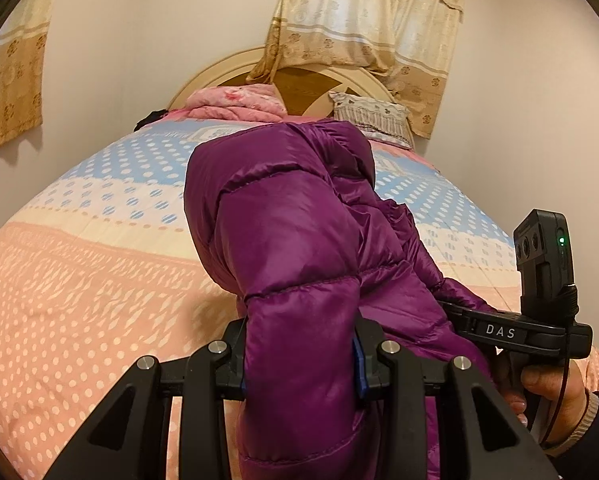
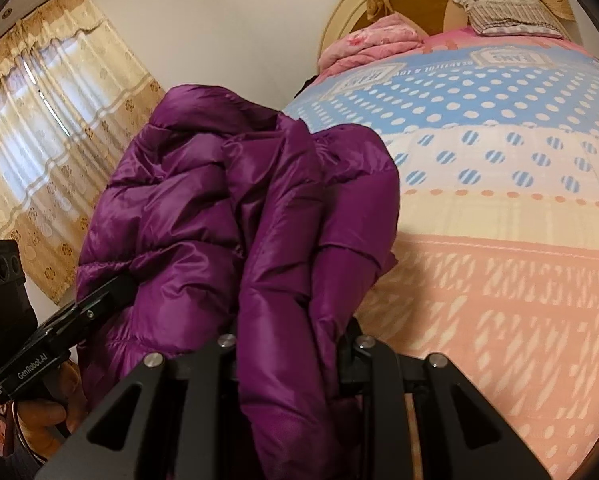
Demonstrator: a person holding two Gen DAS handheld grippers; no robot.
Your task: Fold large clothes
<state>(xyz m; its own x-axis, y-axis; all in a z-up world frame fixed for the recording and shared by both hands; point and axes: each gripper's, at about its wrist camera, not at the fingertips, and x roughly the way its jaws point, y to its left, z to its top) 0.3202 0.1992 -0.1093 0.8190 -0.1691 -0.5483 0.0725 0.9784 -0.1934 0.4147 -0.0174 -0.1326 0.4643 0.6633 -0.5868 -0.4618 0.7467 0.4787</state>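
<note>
A shiny purple puffer jacket [image 1: 291,232] is bunched and held up above the bed. My left gripper [image 1: 299,368] is shut on a thick fold of it, fabric filling the space between the jaws. My right gripper [image 2: 289,356] is shut on another fold of the jacket [image 2: 235,216]. The two grippers are close together: the right one shows at the right of the left wrist view [image 1: 515,332], and the left one shows at the lower left of the right wrist view [image 2: 59,336], both buried in jacket fabric. The fingertips are hidden by the cloth.
The bed [image 1: 83,272] with a pink, cream and blue dotted quilt lies below and beyond the jacket. A folded pink blanket [image 1: 235,104] and a grey patterned pillow [image 1: 375,120] sit by the round headboard [image 1: 299,92]. Curtains [image 1: 363,28] hang behind; walls flank the bed.
</note>
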